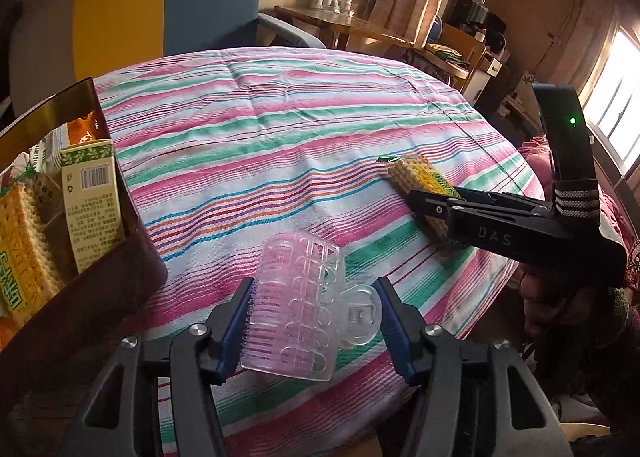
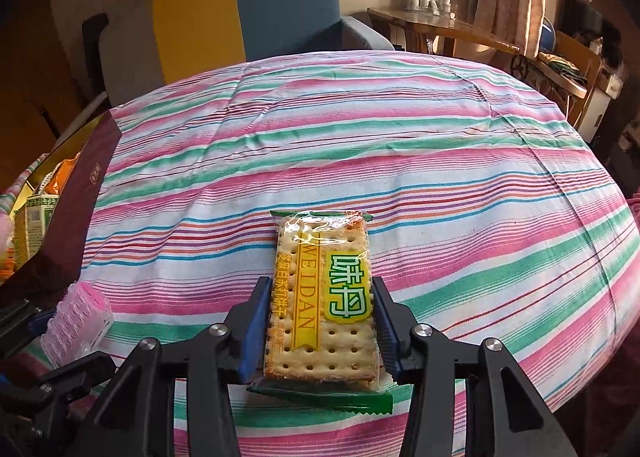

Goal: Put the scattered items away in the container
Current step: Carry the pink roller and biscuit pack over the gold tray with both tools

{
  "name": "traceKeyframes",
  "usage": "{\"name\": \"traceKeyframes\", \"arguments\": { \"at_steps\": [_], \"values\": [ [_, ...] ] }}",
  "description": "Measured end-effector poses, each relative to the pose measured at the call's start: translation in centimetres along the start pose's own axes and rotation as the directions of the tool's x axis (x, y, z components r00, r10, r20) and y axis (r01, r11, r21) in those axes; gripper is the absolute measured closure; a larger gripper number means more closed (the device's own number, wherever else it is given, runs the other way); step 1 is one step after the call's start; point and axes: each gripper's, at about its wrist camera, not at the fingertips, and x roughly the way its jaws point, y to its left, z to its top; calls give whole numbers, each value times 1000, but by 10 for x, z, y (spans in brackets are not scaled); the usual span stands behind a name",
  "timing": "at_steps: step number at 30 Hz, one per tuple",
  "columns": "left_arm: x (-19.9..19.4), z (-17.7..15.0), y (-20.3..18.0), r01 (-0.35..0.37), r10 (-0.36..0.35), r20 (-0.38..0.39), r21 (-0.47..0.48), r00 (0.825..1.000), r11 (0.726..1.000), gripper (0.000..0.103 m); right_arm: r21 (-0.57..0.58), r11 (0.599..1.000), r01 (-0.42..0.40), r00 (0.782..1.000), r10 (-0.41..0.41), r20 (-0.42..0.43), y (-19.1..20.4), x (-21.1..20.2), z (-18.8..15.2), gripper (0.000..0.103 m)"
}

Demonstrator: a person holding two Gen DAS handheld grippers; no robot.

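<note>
My left gripper (image 1: pixel 314 319) is shut on a clear plastic hair claw clip (image 1: pixel 298 309) and holds it above the striped cloth, just right of the dark brown container (image 1: pixel 132 257). The container holds a cracker pack (image 1: pixel 20 241), a green-and-cream carton (image 1: pixel 94 197) and orange packets. My right gripper (image 2: pixel 320 321) is shut on a yellow-and-green cracker pack (image 2: pixel 326 293) that lies on the cloth; it also shows in the left wrist view (image 1: pixel 420 177) under the right gripper (image 1: pixel 424 205). The clip shows at the left of the right wrist view (image 2: pixel 78 317).
The table is covered by a pink, green and white striped cloth (image 1: pixel 300 125). A blue-and-yellow chair (image 1: pixel 168 1) stands behind it. A wooden side table (image 1: pixel 340 23) with jars and cluttered furniture stand at the back right. The container's wall (image 2: pixel 80 209) shows at the left.
</note>
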Motion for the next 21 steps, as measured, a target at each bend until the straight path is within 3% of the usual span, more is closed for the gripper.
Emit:
{"name": "traceKeyframes", "arguments": {
  "at_steps": [9,21],
  "values": [
    [-50,1,31,-35,50,122,-123,991,992,43,-69,990,-126,991,128,32,50,-16,16,55],
    [-98,-1,99,-128,201,217,-309,955,942,43,-250,928,-277,952,301,63,149,-32,49,55]
  ]
}}
